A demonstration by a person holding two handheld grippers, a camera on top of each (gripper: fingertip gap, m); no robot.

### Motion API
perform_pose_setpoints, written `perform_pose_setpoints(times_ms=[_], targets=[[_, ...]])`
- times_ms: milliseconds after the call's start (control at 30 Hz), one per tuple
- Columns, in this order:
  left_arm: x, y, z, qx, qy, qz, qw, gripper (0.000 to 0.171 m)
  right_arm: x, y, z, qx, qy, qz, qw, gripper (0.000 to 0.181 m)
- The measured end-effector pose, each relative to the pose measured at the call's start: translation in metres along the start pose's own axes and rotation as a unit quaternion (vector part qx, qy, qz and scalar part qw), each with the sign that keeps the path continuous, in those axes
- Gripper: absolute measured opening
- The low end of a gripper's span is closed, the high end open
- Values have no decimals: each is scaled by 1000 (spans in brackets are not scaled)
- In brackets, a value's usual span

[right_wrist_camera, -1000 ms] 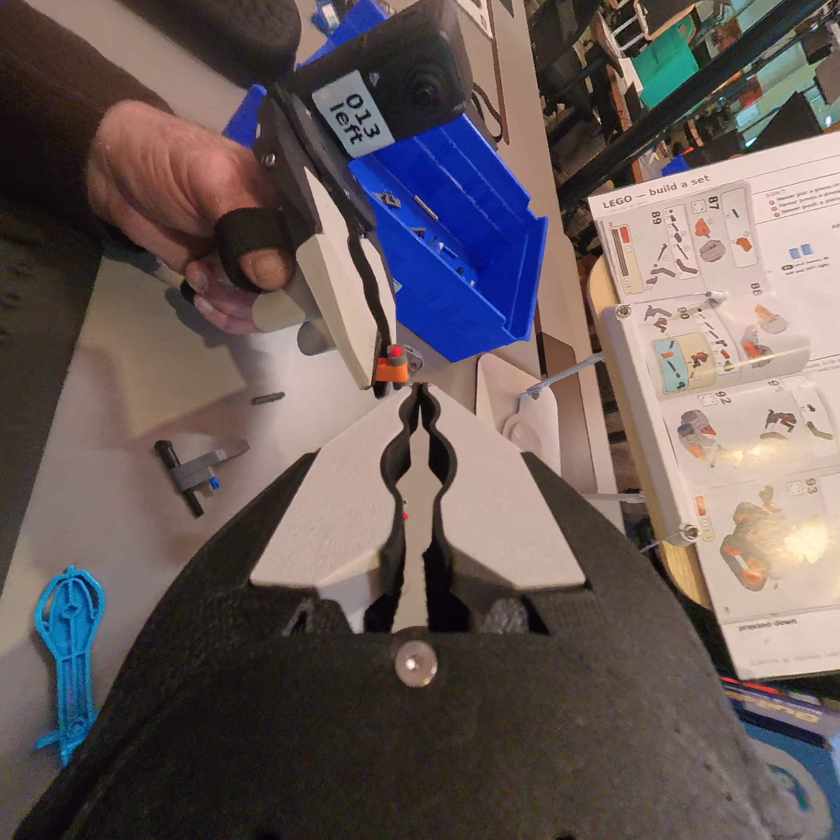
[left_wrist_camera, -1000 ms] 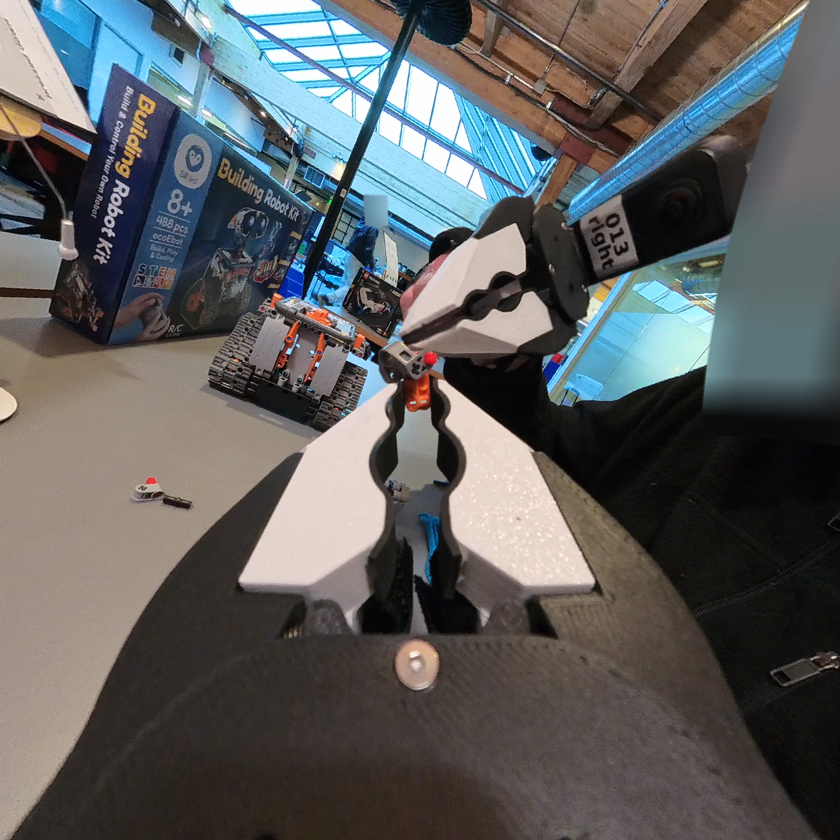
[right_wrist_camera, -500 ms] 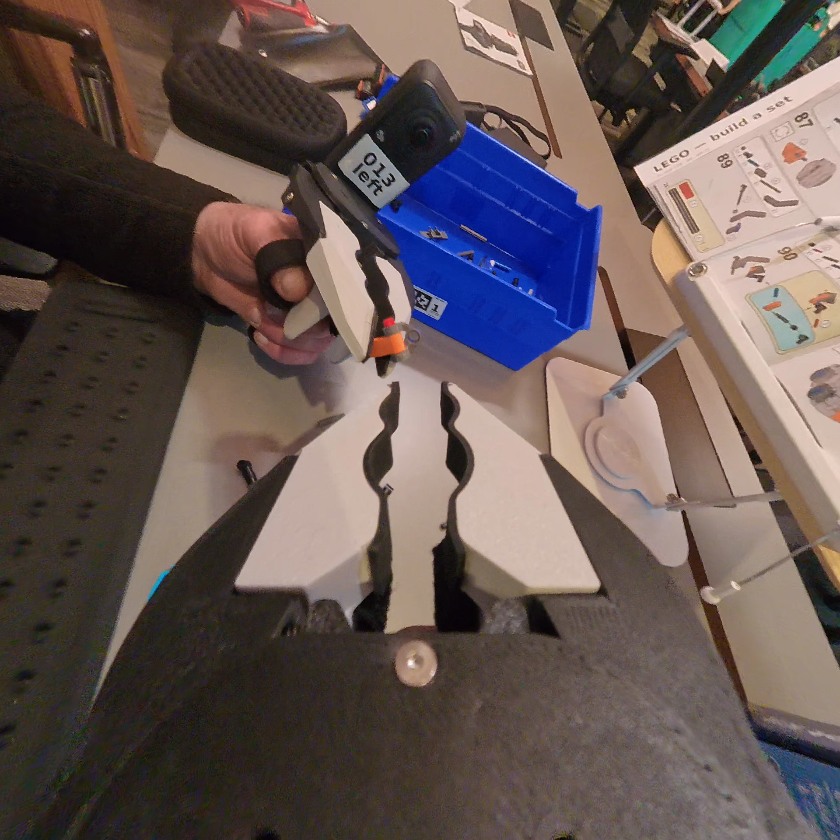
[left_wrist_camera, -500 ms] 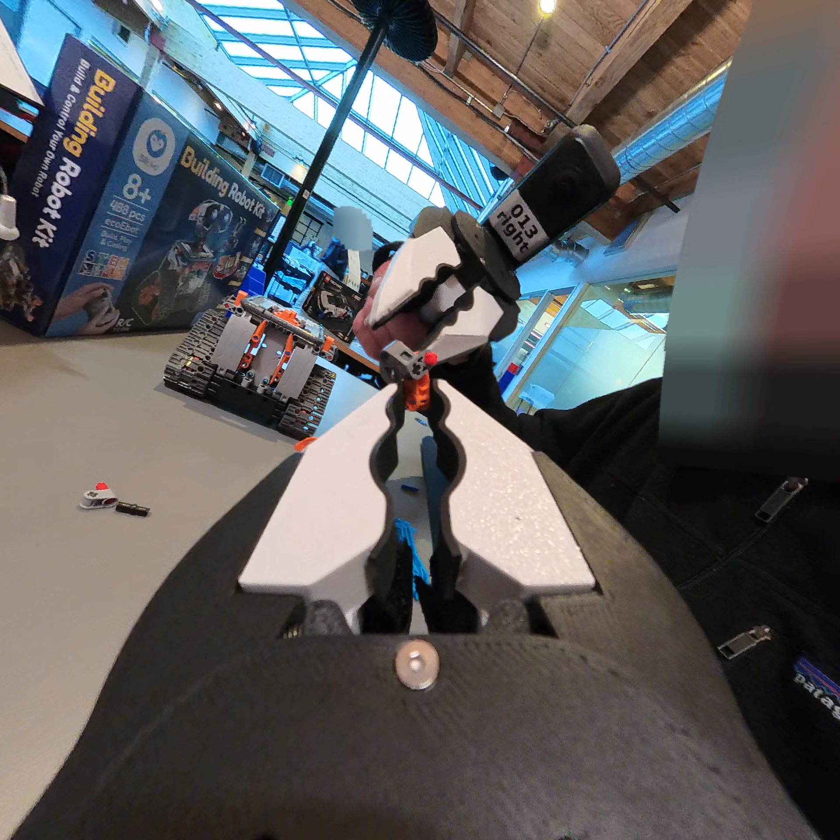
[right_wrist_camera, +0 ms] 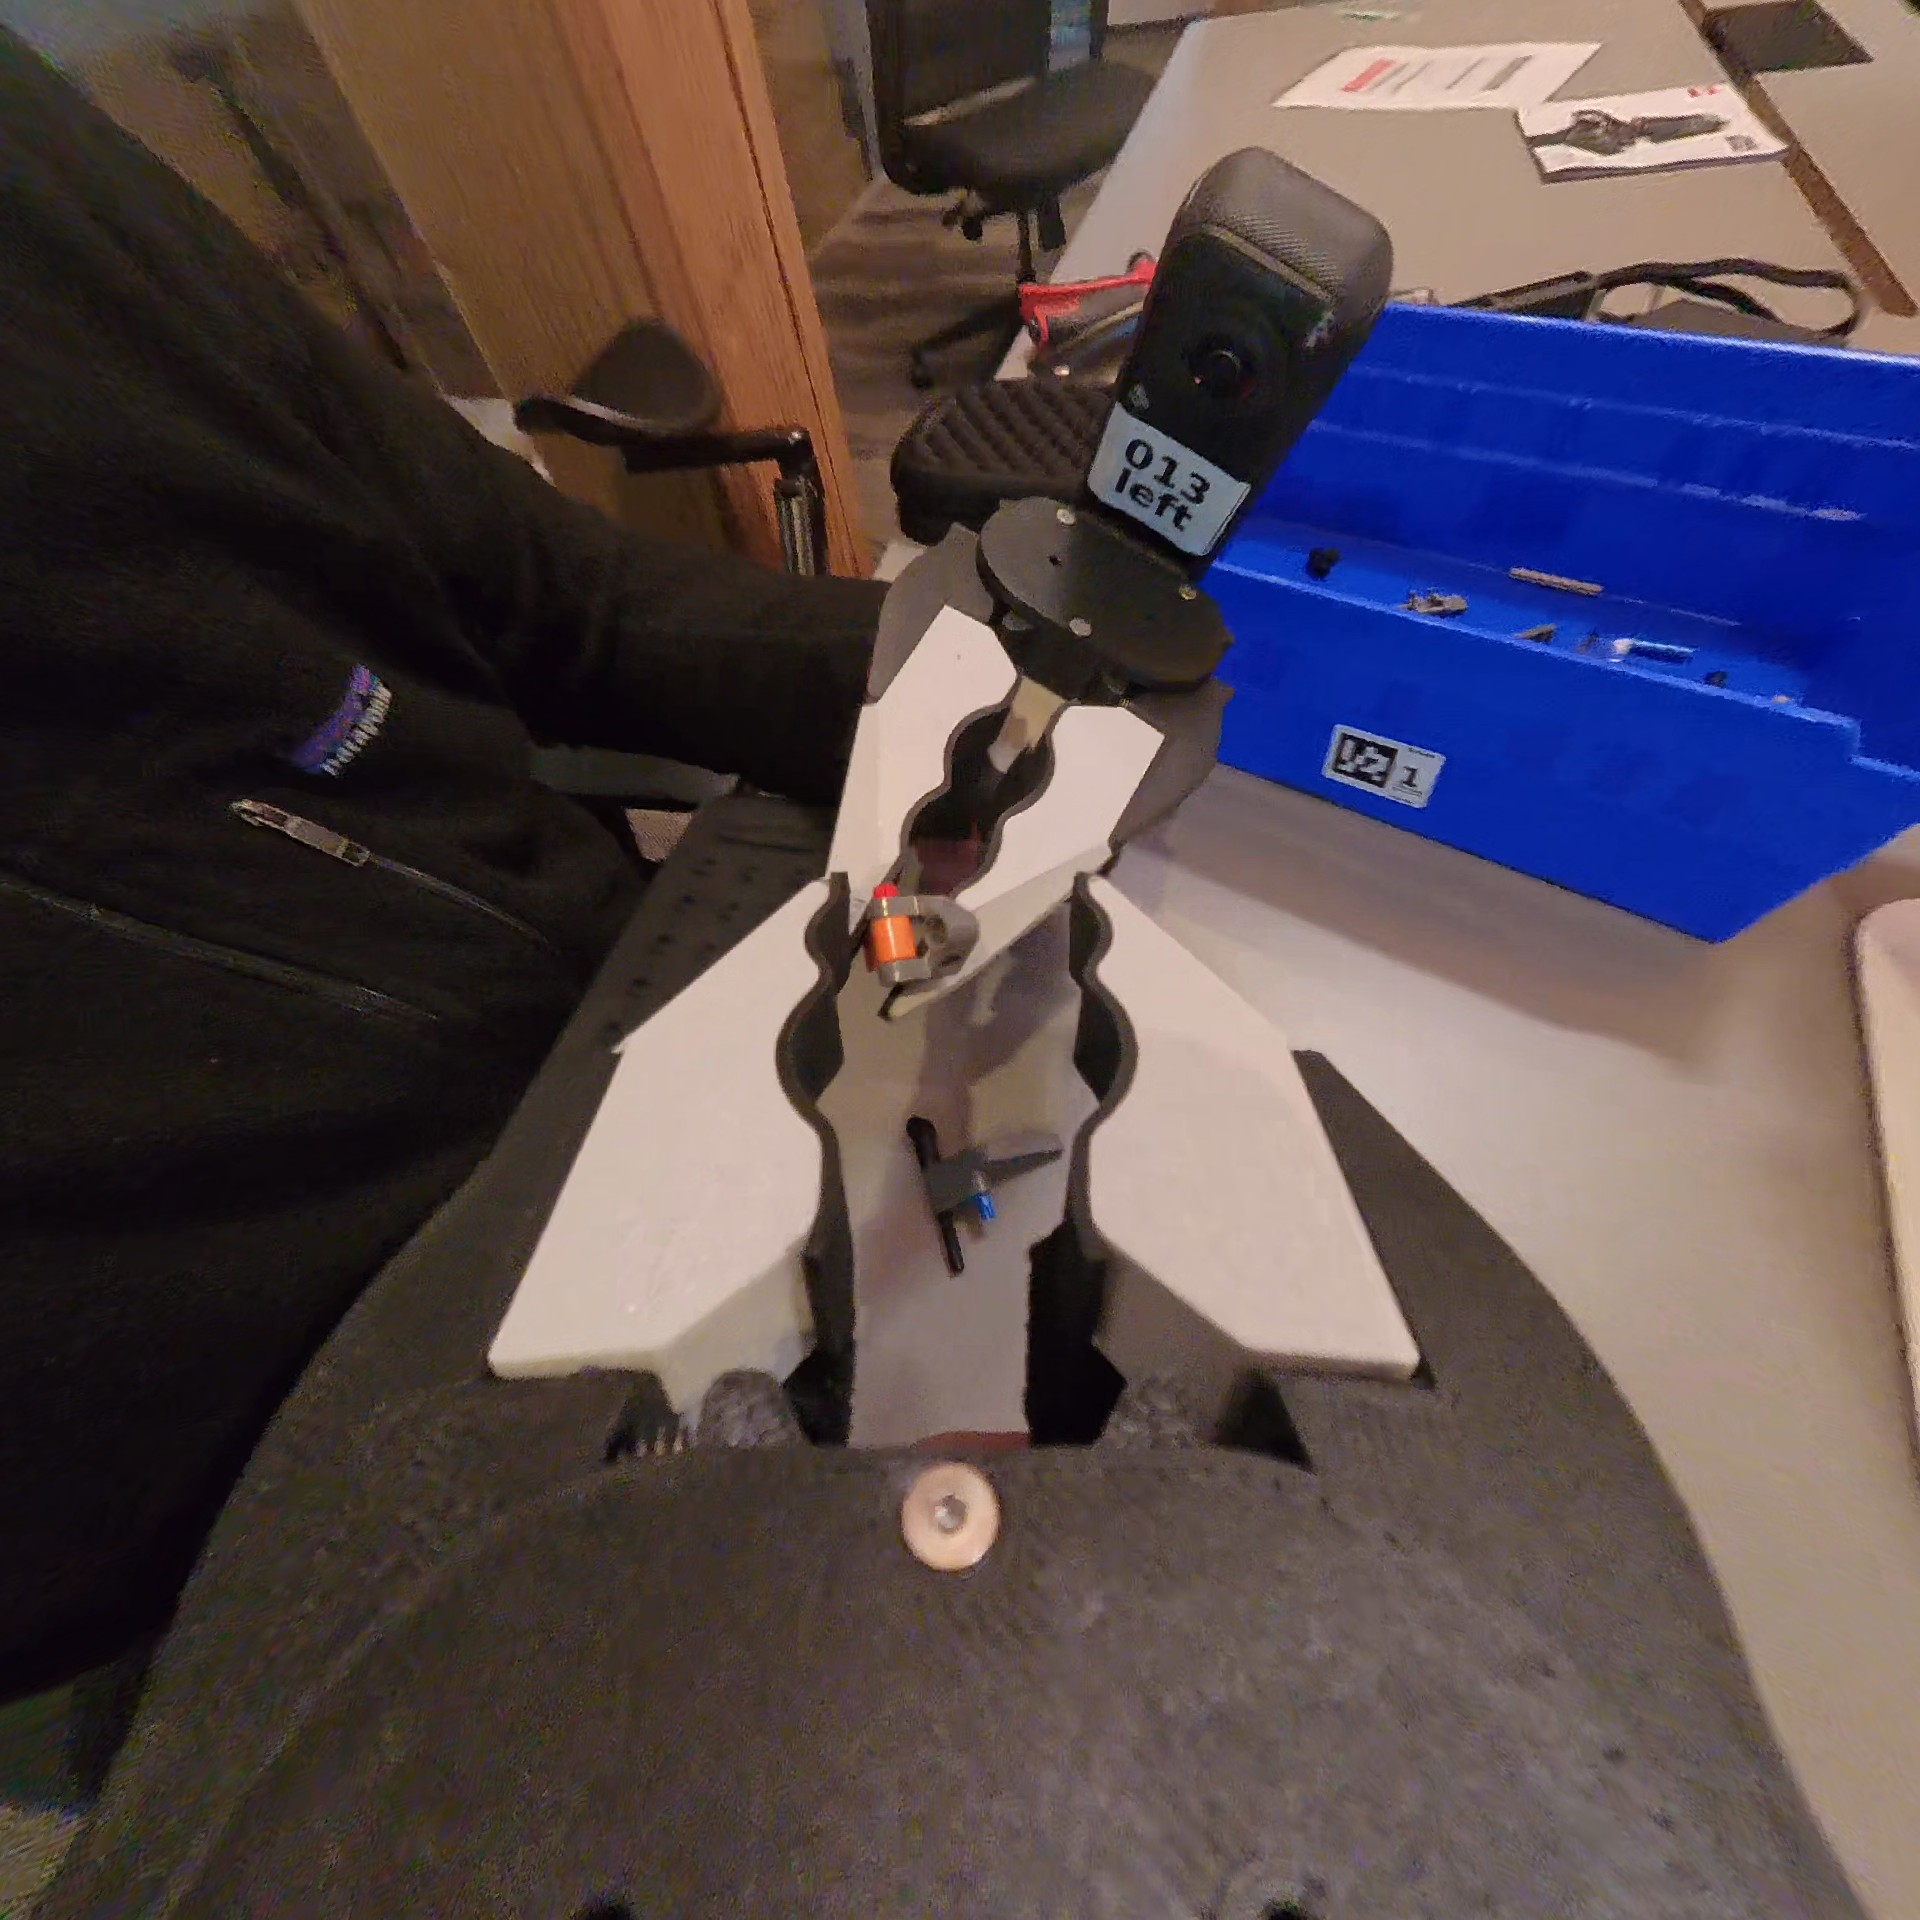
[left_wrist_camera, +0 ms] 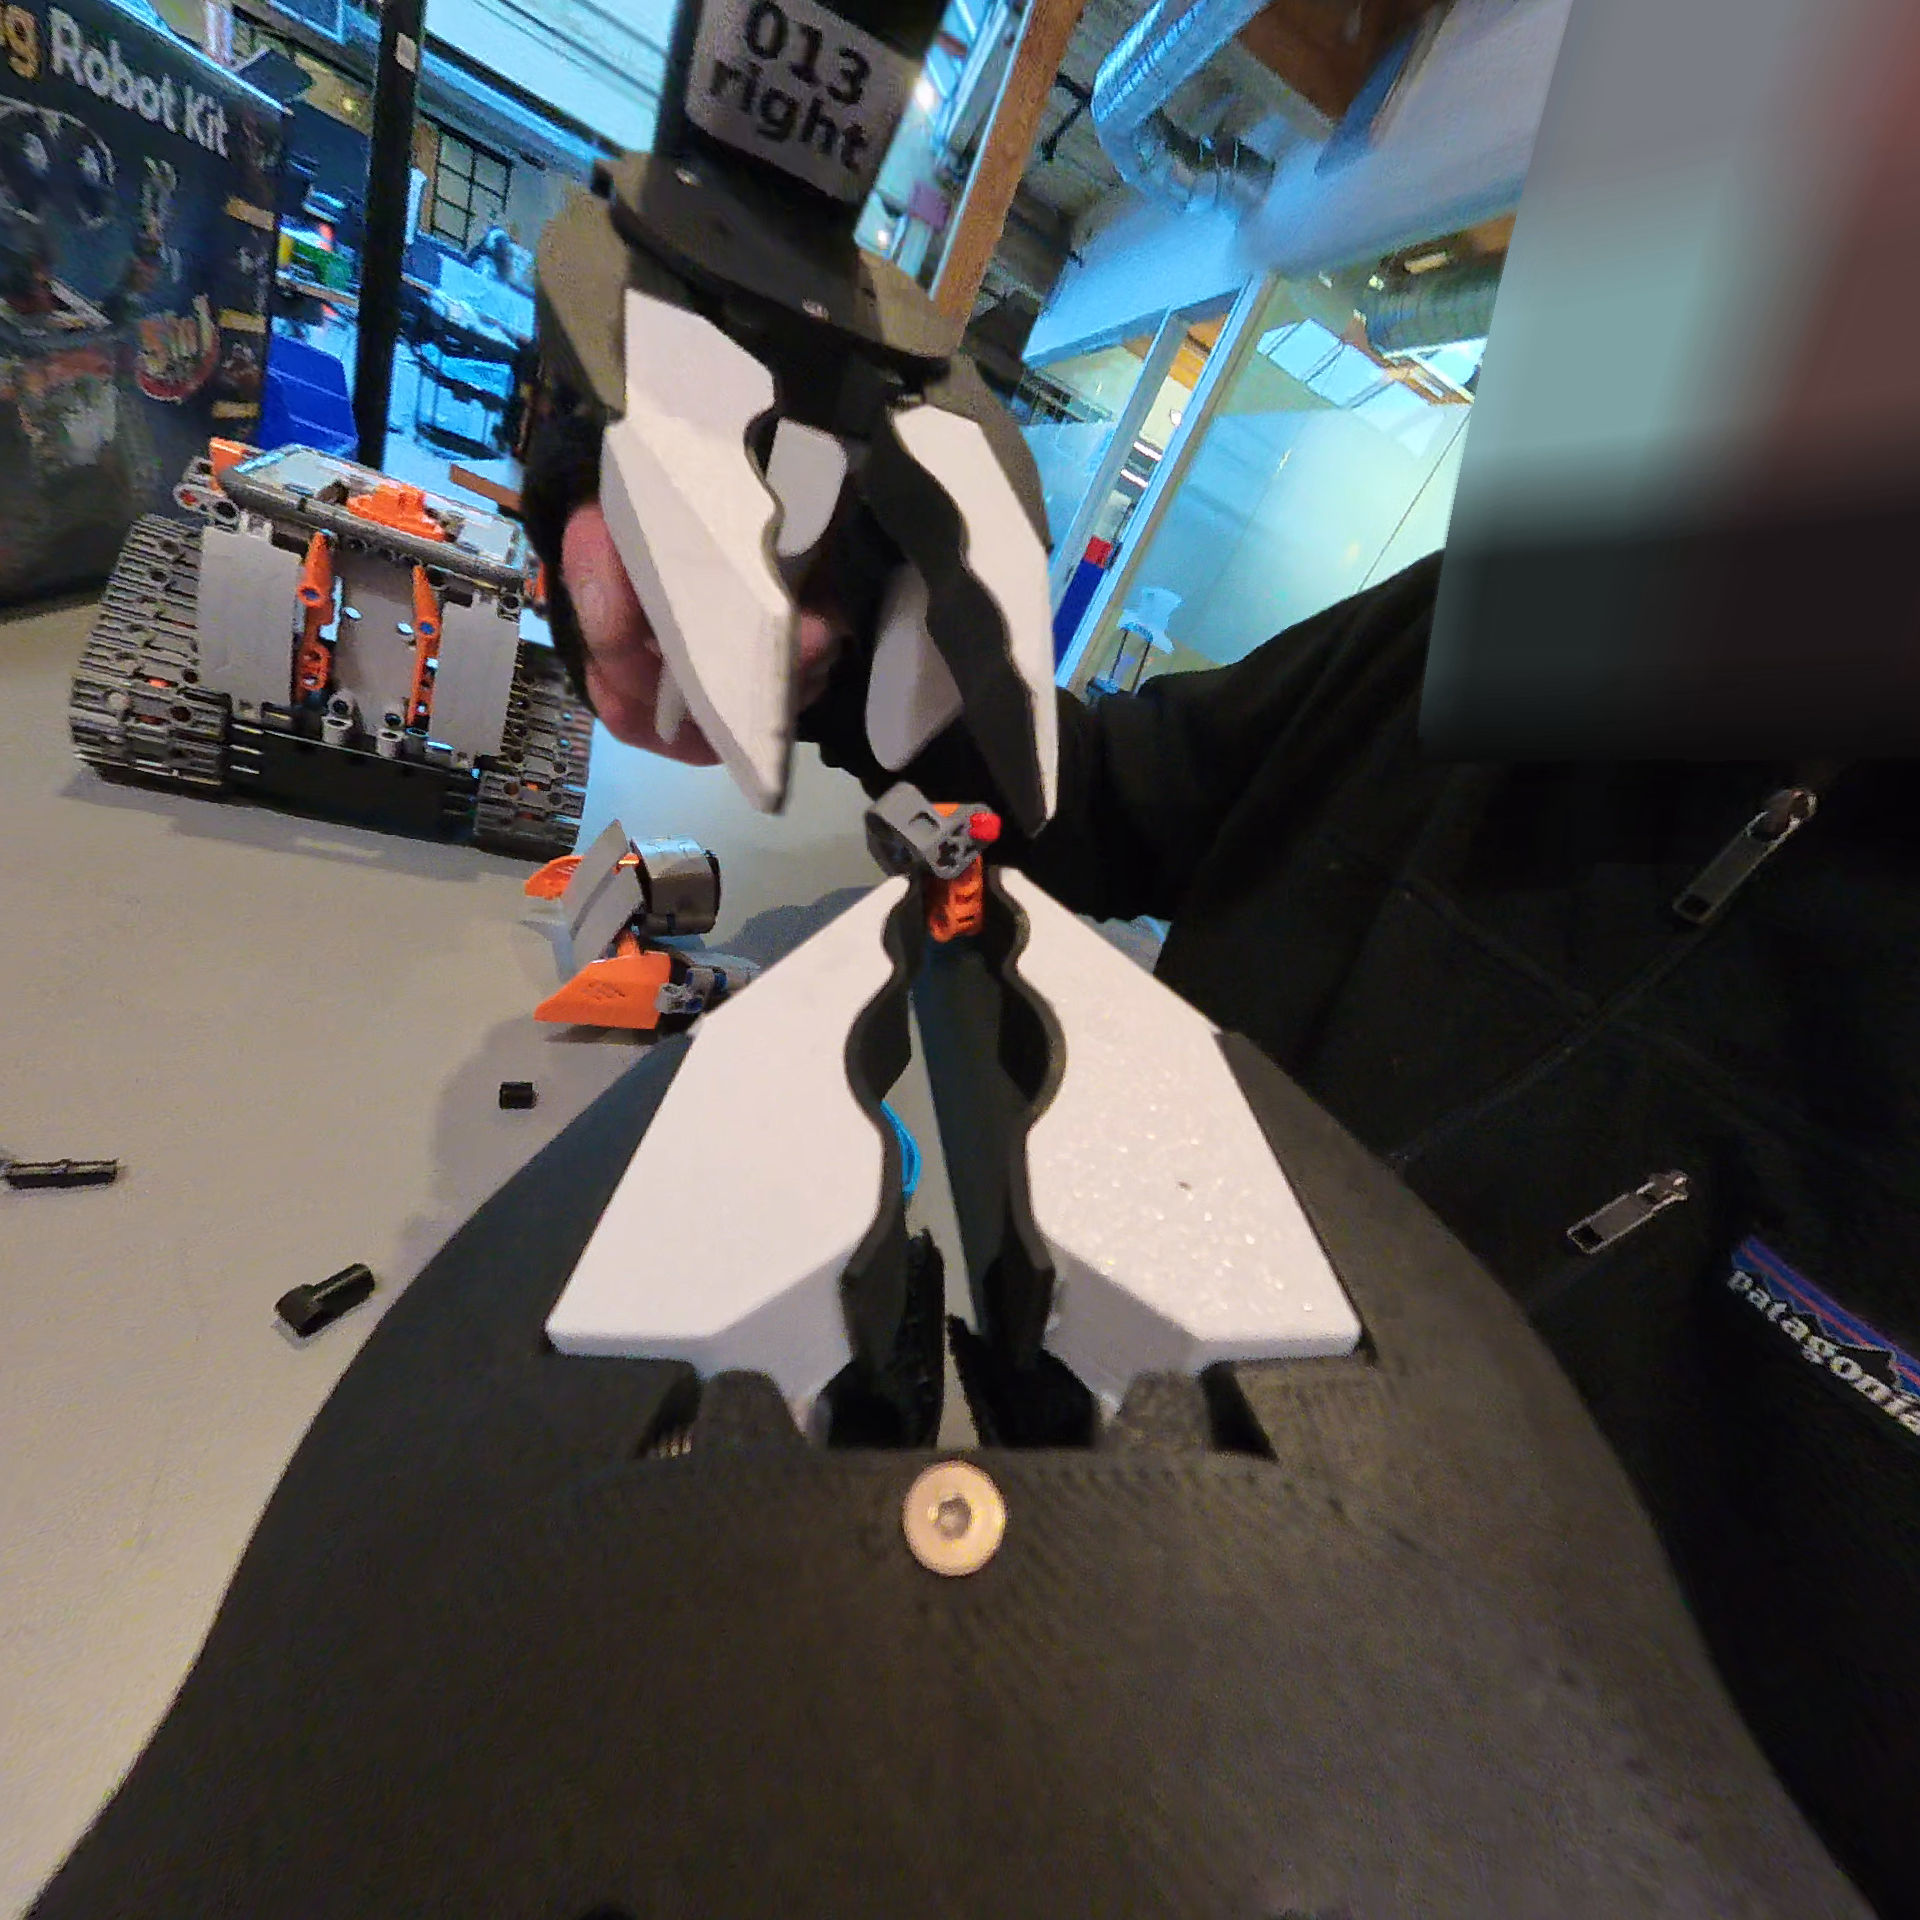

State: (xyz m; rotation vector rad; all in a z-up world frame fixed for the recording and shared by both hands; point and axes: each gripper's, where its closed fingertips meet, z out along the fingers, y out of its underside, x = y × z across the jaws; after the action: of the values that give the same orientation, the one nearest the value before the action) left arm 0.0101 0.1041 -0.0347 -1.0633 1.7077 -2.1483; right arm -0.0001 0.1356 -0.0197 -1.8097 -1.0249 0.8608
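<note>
Both tongs meet at centre frame: the left gripper (left_wrist_camera: 951,883) is clenched on a small orange-and-grey brick piece (left_wrist_camera: 940,847), its red pin poking sideways, while the right gripper (right_wrist_camera: 951,914) hangs released, fingers wide, straddling that same piece (right_wrist_camera: 909,935) from above. For a clean hold here, the judgement is to keep the left one steady and square the right one's pads on the grey end, clear of the pin. Lower centre of the right wrist view, a grey-and-black axle part (right_wrist_camera: 961,1184) lies on the grey table (right_wrist_camera: 1455,1091); a blue bin (right_wrist_camera: 1610,644) sits upper right. At left in the left wrist view stands a tracked model (left_wrist_camera: 322,644). A bare hand (left_wrist_camera: 623,644) grips the right tool, pointing steeply down.
</note>
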Motion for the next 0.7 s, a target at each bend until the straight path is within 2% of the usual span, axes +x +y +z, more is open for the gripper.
perform_pose_setpoints(times_ms=[133, 233, 400, 500, 600, 700], targets=[[-5, -2, -3, 4, -16, 7, 1000, 8, -3, 1, 6, 8, -15, 3, 1000, 18], [-7, -4, -5, 11, -22, 7, 1000, 8, 0, -1, 6, 14, 2, -9, 1000, 15], [-12, -17, -15, 50, -36, 3, 998, 8, 0, -10, -1, 22, 34, -47, 998, 0], [-14, -18, -17, 57, -45, 1, 997, 8, 0, -9, -4, 12, 43, -56, 997, 2], [-15, -19, -20, 64, -47, -3, 997, 8, 0, -16, -11, 30, 40, -49, 998, 2], [-13, -19, -21, 62, -40, 0, 997, 8, 10, -11, -12, 24, 53, -24, 998, 17]])
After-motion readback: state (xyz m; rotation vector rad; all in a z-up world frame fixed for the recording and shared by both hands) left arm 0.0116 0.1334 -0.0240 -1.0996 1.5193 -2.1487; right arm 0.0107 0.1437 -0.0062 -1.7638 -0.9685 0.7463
